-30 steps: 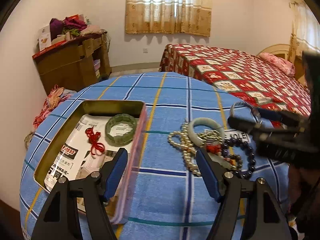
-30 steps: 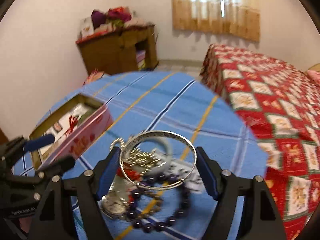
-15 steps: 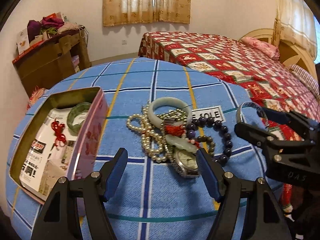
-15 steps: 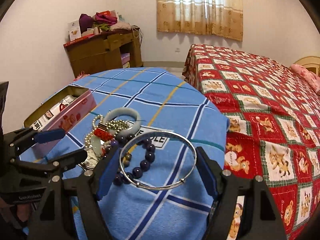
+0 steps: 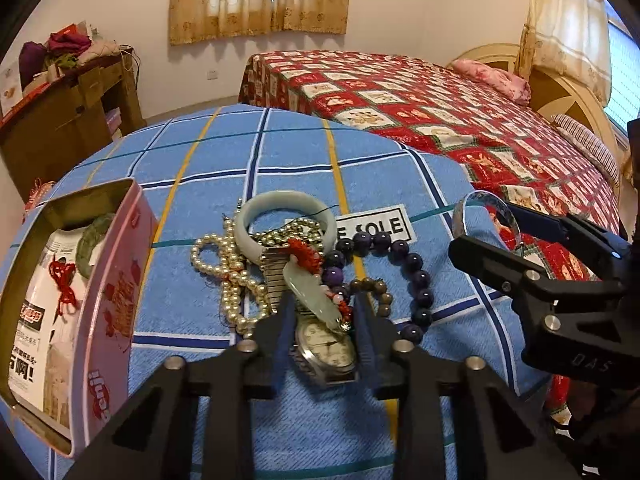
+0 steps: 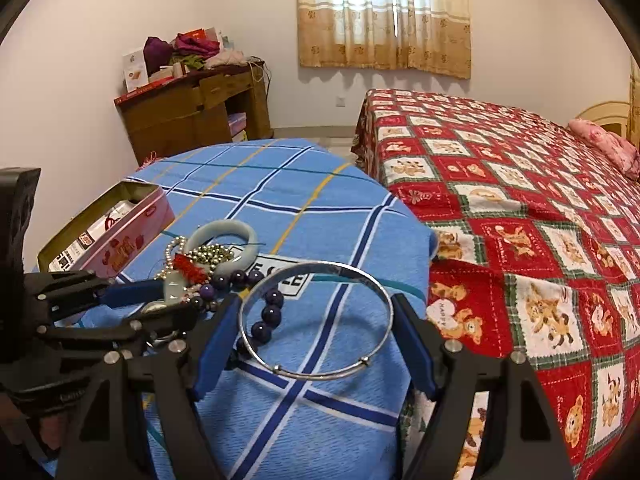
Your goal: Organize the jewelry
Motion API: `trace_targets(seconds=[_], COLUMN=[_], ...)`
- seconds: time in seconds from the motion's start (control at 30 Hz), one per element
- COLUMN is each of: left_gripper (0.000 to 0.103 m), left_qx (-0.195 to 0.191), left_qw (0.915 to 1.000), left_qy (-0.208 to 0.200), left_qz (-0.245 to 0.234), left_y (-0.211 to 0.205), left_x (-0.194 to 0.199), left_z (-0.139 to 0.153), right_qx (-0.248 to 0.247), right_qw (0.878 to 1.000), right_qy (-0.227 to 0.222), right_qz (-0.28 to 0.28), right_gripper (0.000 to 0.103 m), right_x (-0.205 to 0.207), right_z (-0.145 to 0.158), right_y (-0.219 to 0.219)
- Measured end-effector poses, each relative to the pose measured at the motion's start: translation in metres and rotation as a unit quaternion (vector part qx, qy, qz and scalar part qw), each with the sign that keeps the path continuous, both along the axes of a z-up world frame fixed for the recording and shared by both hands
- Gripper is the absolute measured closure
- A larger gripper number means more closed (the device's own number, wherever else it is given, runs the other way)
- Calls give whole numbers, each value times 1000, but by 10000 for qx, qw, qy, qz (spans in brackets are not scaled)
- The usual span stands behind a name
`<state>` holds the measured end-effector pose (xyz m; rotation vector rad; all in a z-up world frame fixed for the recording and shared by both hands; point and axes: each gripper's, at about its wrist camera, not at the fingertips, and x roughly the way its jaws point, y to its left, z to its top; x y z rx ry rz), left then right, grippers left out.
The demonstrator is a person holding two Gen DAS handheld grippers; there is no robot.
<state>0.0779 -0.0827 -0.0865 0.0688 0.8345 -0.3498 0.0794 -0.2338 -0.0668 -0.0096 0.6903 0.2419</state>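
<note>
Blue plaid cloth covers the round surface (image 5: 280,152), which stands beside a bed with a red patchwork quilt (image 5: 420,96). On the cloth lies a tangled pile of jewelry; a pink tin box (image 5: 108,300) stands open at its left, already containing a green bangle (image 5: 90,236) and a red knotted cord (image 5: 64,284).

Change: the left hand-held gripper (image 5: 322,316) stood wide above the pile half a second ago. Its jaws have just been closing and now stand narrow, bracketing the wristwatch (image 5: 326,346) and the lower end of the pale jade pendant (image 5: 316,296). Whether the pads already press on either item cannot be determined. Judgement: a pickup from the pile is starting, with the tin as the likely destination.

The right hand-held gripper (image 6: 316,332) holds a thin silver bangle (image 6: 316,320) spanning its wide-set blue pads, clear of the cloth.

Materials: the watch has a round glass face and a ribbed metal expansion band. The pale jade bangle (image 5: 286,216) is smooth and rigid. The pearl strand (image 5: 232,276) and dark purple bead bracelet (image 5: 404,264) are limp and overlap neighbouring pieces, so lifting one item may drag others
</note>
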Motion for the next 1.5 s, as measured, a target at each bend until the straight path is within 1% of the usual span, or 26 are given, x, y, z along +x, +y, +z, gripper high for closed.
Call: trace_targets(seconds=[0.03,0.13,0.33,0.5,0.73,1.03,1.13,1.23,1.4,1.5], left_gripper=[89,91,94,95,95,95,95,95,95,95], left_qx=[34,-116,-289,-417,-546,-672,-685,-615,-541,-529], left_qw=[10000,9999,9993,9985,9964,9930,9914,9900,9863,9846], left_qy=[-22,10,-234,-368,-629,-912,-1019,-1128,-1282,-1305], left_qz=[26,38,61,9,146,336,443,581,880,1032], left_y=[2,10,21,29,45,69,79,88,114,130], left_x=[-1,-5,-18,-27,-32,-37,-37,-38,-38,-37], left_z=[0,1,15,29,54,81,88,94,102,103], right_qx=[13,26,22,2,19,72,131,162,163,117], right_qw=[10000,10000,9999,9998,9995,9987,9981,9974,9949,9928], right_qy=[0,-14,-89,-171,-244,-316,-318,-324,-384,-459], right_qz=[14,46,87,127,181,401,507,620,922,1099], right_gripper=[26,26,26,26,26,26,26,26,26,26], right_x=[0,-2,-5,-8,-11,-14,-13,-10,-4,1], right_z=[0,0,5,10,17,28,32,36,45,52], right_y=[0,2,6,10,13,26,33,41,63,79])
